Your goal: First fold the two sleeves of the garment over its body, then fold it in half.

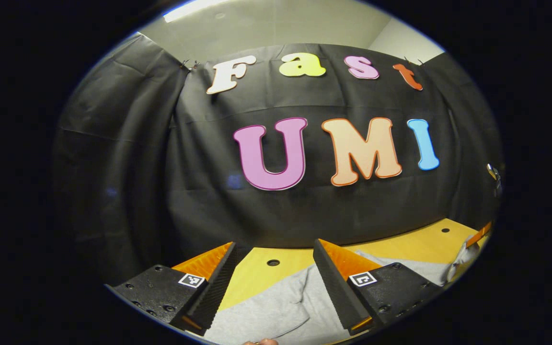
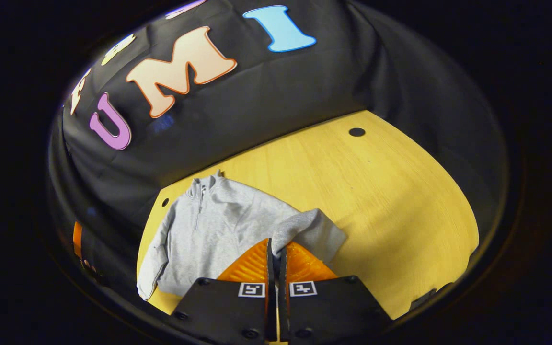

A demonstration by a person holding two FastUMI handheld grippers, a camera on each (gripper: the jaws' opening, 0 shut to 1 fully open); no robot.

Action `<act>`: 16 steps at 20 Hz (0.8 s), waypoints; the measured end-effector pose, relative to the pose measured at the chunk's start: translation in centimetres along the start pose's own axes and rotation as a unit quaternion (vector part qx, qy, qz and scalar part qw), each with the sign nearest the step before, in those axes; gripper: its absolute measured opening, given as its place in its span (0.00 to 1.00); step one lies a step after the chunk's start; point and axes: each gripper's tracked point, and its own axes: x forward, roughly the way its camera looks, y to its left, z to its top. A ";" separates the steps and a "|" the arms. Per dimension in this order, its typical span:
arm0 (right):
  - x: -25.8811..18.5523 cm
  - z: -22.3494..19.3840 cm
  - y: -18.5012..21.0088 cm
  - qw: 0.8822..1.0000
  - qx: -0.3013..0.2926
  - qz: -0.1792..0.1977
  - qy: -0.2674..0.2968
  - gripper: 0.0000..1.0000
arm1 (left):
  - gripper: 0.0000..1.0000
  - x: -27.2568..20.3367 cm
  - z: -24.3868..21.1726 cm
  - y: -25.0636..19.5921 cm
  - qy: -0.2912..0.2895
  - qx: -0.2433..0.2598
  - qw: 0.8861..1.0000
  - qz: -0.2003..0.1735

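Observation:
A grey zip-neck garment (image 2: pixel 213 225) lies flat on the yellow table (image 2: pixel 381 206), collar toward the cloth wall. My right gripper (image 2: pixel 276 245) is shut on the garment's right sleeve (image 2: pixel 309 230), which is lifted and bunched at its tips beside the body. The other sleeve (image 2: pixel 154 261) lies straight along the far side. In the left gripper view my left gripper (image 1: pixel 275 244) stands open above the grey fabric (image 1: pixel 276 306), with nothing between its fingers. At that view's right edge the lifted sleeve (image 1: pixel 460 256) hangs from the other gripper (image 1: pixel 479 235).
The table has small dark holes (image 2: pixel 356 132) near its back edge, and black cloth walls stand close behind it. Bare tabletop stretches to the right of the garment in the right gripper view. A fingertip (image 1: pixel 261 342) peeks in at the bottom of the left gripper view.

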 end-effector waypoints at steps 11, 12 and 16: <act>4.9 2.5 12.5 0.996 -0.067 0.066 -0.007 0.04 | 0.95 -2.3 -0.8 9.1 0.009 0.005 0.997 0.081; 5.1 2.6 13.7 0.995 -0.074 0.073 -0.006 0.04 | 0.95 -2.5 -0.9 9.8 0.010 0.004 0.996 0.087; 6.8 2.2 18.8 0.990 -0.098 0.098 -0.001 0.04 | 0.93 -3.2 -1.5 12.2 0.015 0.003 0.994 0.107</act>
